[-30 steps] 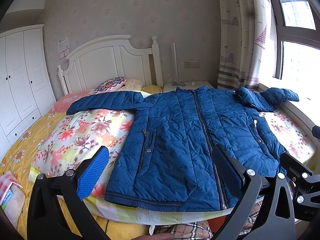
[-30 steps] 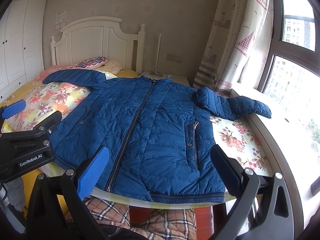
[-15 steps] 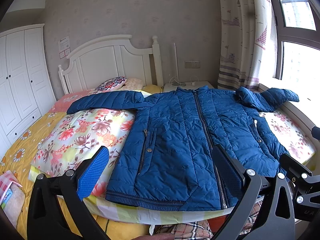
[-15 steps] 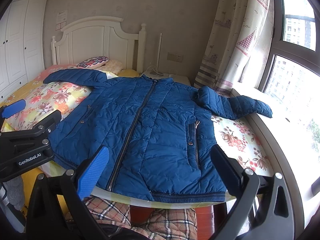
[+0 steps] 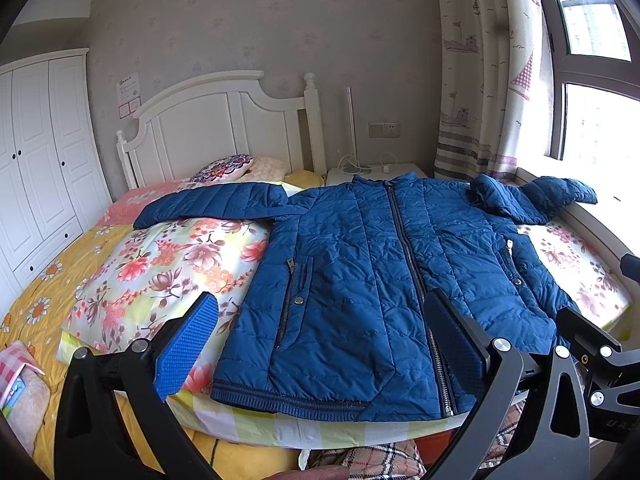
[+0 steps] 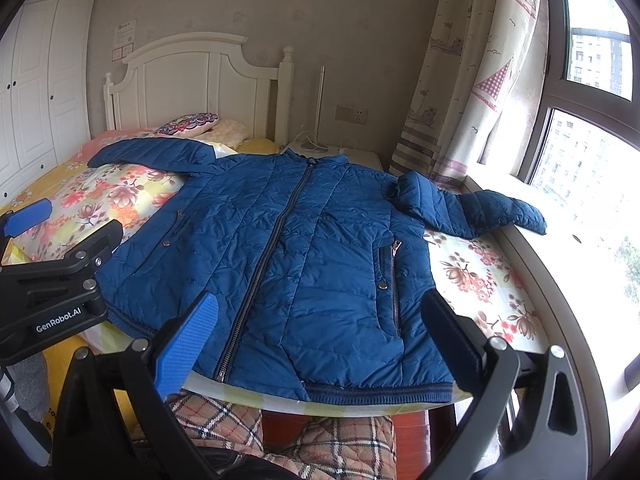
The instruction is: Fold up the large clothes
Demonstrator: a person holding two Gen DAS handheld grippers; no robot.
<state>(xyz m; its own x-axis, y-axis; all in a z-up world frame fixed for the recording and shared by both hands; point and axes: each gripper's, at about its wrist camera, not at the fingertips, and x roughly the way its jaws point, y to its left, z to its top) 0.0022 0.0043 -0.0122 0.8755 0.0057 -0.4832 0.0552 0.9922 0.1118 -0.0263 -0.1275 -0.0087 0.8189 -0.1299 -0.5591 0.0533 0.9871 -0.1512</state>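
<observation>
Jacket (image 5: 376, 280) flat on bed (image 5: 168, 264), zipped, front up | left gripper (image 5: 324, 340) released, empty | right gripper (image 6: 320, 340) released, empty | right sleeve (image 6: 472, 208) seemingly bent at windowsill

Jacket (image 5: 360, 280) view marginally nearer (barely).

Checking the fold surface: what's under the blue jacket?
The blue jacket lies flat on a floral quilt, which shows on both sides and beneath the hem. Whatever is directly under the jacket body is covered and cannot be seen.
</observation>
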